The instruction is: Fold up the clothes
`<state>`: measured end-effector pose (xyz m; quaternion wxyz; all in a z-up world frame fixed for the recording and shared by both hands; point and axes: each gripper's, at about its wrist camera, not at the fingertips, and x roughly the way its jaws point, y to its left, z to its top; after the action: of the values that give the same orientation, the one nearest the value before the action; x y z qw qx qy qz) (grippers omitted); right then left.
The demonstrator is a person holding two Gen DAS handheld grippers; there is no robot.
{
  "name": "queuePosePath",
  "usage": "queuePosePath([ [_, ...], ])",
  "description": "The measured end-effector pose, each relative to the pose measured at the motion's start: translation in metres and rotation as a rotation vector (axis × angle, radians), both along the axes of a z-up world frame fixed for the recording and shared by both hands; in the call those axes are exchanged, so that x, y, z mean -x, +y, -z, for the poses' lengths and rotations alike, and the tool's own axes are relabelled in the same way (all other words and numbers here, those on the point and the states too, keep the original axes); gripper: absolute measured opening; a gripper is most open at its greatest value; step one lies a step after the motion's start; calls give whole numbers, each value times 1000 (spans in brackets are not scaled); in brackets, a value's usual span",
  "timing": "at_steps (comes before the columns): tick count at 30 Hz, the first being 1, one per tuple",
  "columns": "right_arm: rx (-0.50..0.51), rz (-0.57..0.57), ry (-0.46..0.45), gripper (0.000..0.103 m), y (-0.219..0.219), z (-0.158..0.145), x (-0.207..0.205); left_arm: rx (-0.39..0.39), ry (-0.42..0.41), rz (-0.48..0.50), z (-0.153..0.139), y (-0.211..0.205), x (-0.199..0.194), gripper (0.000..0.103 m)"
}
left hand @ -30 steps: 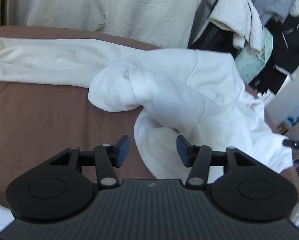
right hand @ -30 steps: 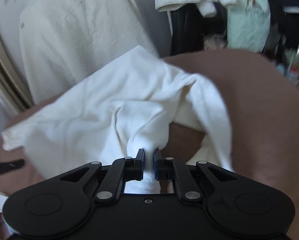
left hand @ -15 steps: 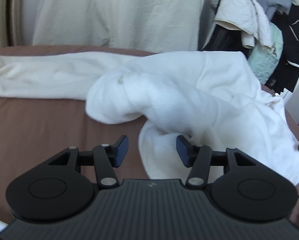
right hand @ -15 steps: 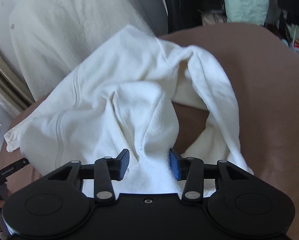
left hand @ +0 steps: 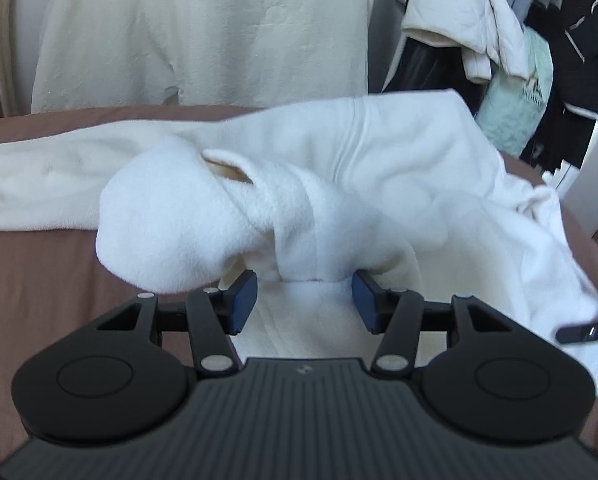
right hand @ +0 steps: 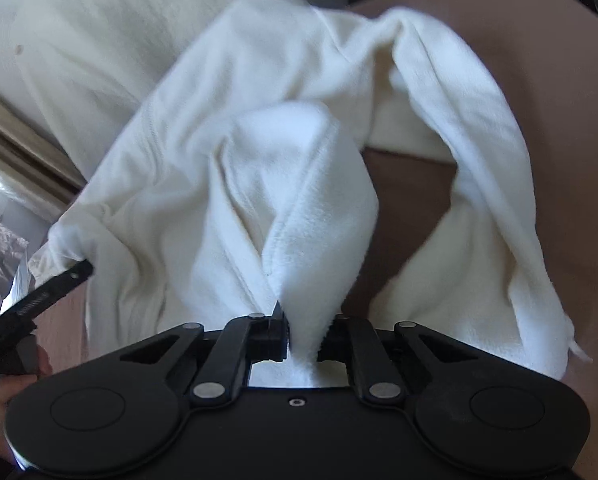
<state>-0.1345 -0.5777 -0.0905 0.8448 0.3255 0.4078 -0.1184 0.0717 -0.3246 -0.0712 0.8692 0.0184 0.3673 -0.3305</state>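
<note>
Since a moment ago the right gripper (right hand: 303,338) has let its jaws spread and is now closing them again, pinching a bunched fold of the white fleece garment (right hand: 259,168). The left gripper (left hand: 304,300) has pushed in closer; its jaws are opening, blue pads (left hand: 243,300) spread, a band of fleece between them (not squeezed, as far as I can see). The garment lies crumpled across the middle of the brown bedspread (left hand: 31,272), one sleeve trailing toward the right edge. A cream folded blanket (left hand: 39,184) rests along the bed's far edge.
</note>
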Motion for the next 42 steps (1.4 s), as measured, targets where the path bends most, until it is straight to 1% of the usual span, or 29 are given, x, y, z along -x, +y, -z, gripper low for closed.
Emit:
queuePosePath([
  [1,23,-5,-13,13,3,-4,1,-11,14,-9,3,1,0,55],
  [4,65,3,-7,13,6,-8,0,-2,113,-56,24,10,0,58],
  [6,33,5,0,13,2,-6,-1,61,195,-99,36,20,-3,62],
  [7,19,5,1,13,0,-5,0,97,221,-119,40,25,-6,64],
  [9,-8,7,2,13,-2,-3,1,154,274,-136,47,32,-13,73],
  [12,-7,11,5,13,-5,1,-2,208,335,-168,57,37,-19,79],
  [14,-1,11,21,13,-4,8,-9,199,330,-177,54,35,-18,77],
  [15,3,-1,37,13,-1,11,-13,186,321,-173,52,33,-17,69],
  [16,19,-22,44,13,5,11,-17,179,300,-159,48,32,-14,58],
  [17,37,-44,51,13,11,10,-20,173,279,-147,44,30,-11,34],
  [18,71,-58,48,13,16,8,-21,176,257,-146,37,30,-7,24],
  [19,121,-70,43,13,22,3,-21,181,216,-155,28,33,-2,23],
  [21,201,-77,33,13,30,-6,-18,192,91,-198,7,44,9,22],
  [23,229,-77,28,14,32,-12,-15,175,-1,-276,-14,59,12,21],
  [24,232,-77,28,14,32,-14,-13,176,-45,-315,-24,68,14,20],
  [26,232,-73,26,14,30,-17,-7,213,-153,-379,-51,90,24,19],
  [29,181,-78,1,14,28,-19,-2,273,-298,-435,-91,121,51,13],
  [30,163,-78,-6,14,29,-20,-3,297,-312,-445,-102,130,61,10],
  [31,160,-77,-14,14,30,-23,-6,300,-323,-461,-110,137,70,6],
  [32,169,-79,-22,14,32,-27,-6,276,-330,-472,-114,143,79,6],
  [33,190,-76,-28,14,33,-31,-6,233,-324,-467,-114,149,85,6],
  [34,224,-69,-31,14,35,-35,-6,177,-295,-447,-108,153,89,6],
  [35,267,-59,-35,11,37,-38,-5,113,-243,-419,-98,153,88,7],
  [36,301,-44,-41,9,37,-42,-4,52,-163,-387,-83,150,82,7],
  [37,326,-22,-51,7,37,-46,-1,28,-76,-393,-68,154,77,7],
  [38,344,-1,-62,7,35,-48,2,11,10,-400,-53,159,71,6],
  [40,345,30,-80,7,30,-52,9,66,174,-429,-31,169,59,6],
  [41,343,37,-87,7,29,-54,12,90,228,-441,-23,172,54,6],
  [42,340,42,-94,7,28,-56,14,100,250,-445,-20,171,51,7],
])
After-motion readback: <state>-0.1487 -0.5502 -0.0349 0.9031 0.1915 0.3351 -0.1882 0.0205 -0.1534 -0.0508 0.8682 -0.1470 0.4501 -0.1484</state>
